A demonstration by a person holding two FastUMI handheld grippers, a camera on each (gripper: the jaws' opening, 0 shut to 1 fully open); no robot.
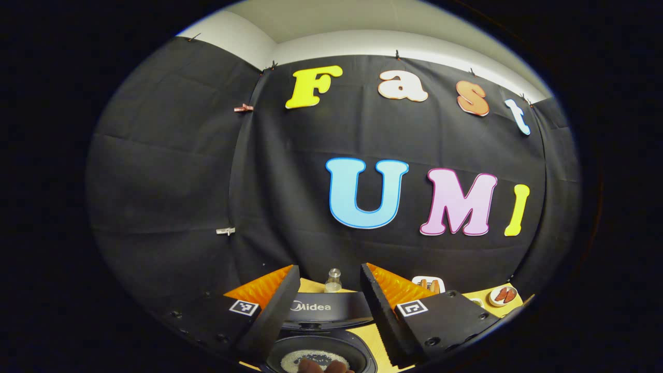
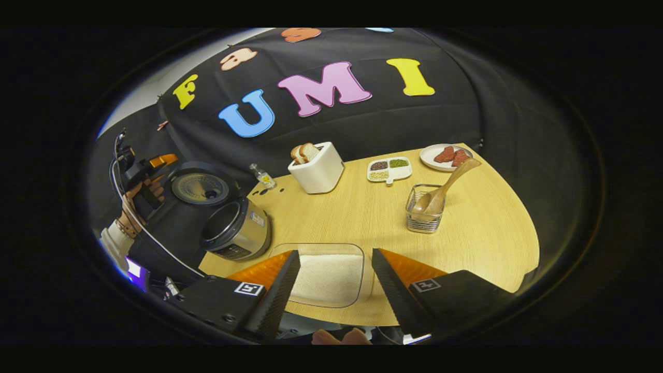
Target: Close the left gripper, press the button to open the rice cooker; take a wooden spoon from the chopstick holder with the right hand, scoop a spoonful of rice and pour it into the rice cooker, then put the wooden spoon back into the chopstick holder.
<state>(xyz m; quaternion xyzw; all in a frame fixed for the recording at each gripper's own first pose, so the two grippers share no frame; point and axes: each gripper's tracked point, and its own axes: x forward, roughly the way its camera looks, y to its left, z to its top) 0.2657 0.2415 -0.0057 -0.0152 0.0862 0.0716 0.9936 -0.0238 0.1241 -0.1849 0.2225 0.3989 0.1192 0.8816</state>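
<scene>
The rice cooker (image 2: 235, 233) stands open at the table's left, its lid (image 2: 199, 189) tipped back. In the left gripper view its raised lid (image 1: 331, 308) and inner pot (image 1: 316, 357), with a pale patch of grains at the bottom, lie just below my open left gripper (image 1: 330, 269). A hand holds that left gripper (image 2: 150, 166) up beside the lid. The wooden spoon (image 2: 445, 186) leans in the clear chopstick holder (image 2: 423, 217) at mid-right. A clear tray of white rice (image 2: 326, 277) sits right under my right gripper (image 2: 335, 254), which is open and holds nothing.
A white toaster (image 2: 317, 168) with bread, a small bottle (image 2: 262, 177), a divided dish of beans (image 2: 389, 170) and a plate of meat (image 2: 446, 156) line the table's far side. The wooden table (image 2: 487, 243) ends in a curved edge on the right.
</scene>
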